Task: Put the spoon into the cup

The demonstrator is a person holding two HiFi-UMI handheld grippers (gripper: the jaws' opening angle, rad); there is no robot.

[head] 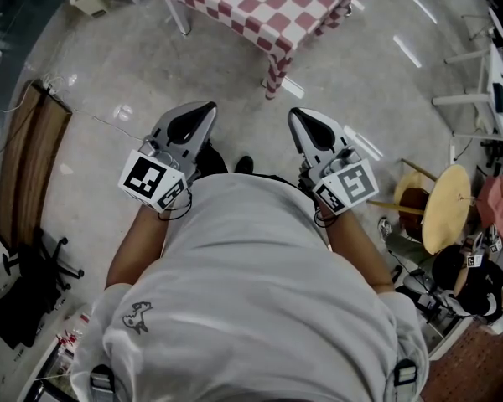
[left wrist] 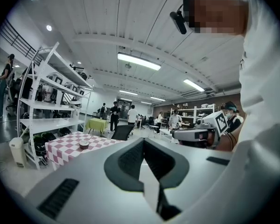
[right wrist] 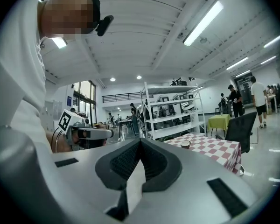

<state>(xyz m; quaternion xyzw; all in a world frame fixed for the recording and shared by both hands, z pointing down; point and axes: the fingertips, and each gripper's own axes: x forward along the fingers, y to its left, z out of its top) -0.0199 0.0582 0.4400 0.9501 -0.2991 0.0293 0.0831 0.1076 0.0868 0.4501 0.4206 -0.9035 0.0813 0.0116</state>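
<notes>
A small brown cup [left wrist: 84, 144] stands far off on a table with a red-and-white checked cloth [left wrist: 67, 148]. A thin handle seems to lean out of the cup, too small to tell as the spoon. The right gripper view shows the same cup [right wrist: 185, 144] and the same table [right wrist: 214, 149]. In the head view only the table's near part [head: 260, 7] is visible, with no cup in sight. I hold both grippers at chest height, well short of the table. My left gripper [head: 204, 110] and right gripper [head: 296, 115] are both shut with nothing in them.
White shelving racks [left wrist: 46, 111] stand behind the table. Past them are a green-covered table [left wrist: 97, 124], a dark office chair [left wrist: 121, 132] and several people. On the concrete floor a round wooden stool [head: 446, 208] with clutter stands at my right and a wooden bench [head: 29, 170] at my left.
</notes>
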